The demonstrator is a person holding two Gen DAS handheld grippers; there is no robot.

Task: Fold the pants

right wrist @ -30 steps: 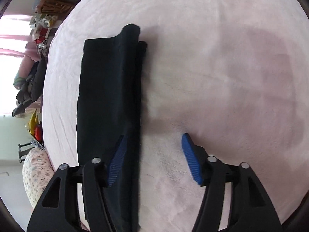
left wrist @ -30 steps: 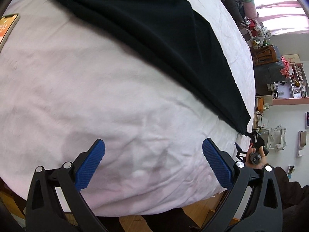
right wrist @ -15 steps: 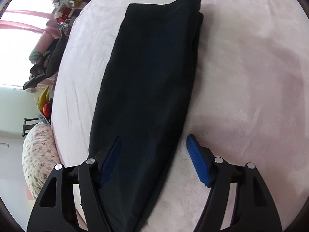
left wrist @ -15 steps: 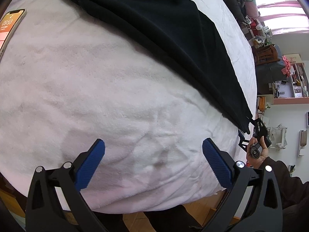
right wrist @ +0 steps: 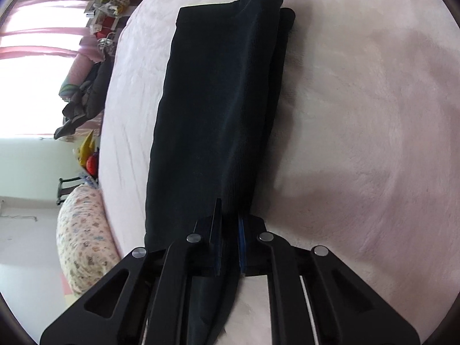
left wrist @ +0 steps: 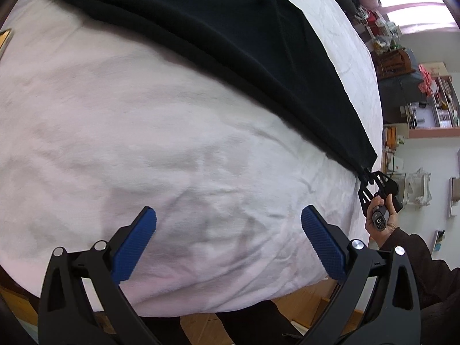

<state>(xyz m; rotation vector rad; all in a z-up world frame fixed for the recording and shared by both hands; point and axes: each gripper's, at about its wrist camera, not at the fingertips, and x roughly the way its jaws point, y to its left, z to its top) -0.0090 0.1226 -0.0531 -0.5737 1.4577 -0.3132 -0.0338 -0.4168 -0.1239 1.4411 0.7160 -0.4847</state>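
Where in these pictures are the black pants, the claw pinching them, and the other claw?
pants (right wrist: 218, 109): right wrist view, middle of the folded cloth.
right claw (right wrist: 230, 247): right wrist view, between its tips, shut on the pants' end.
left claw (left wrist: 228, 241): left wrist view, gap between its open tips.

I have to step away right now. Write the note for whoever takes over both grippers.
Right gripper: shut on the near end of the black pants.
Left gripper: open, empty, over bare blanket, apart from the pants.
Pants: lying lengthwise on the bed, legs stacked one on the other.
Done: the lengthwise fold.
Left: probably bring the held end over to the far end, then flatten.
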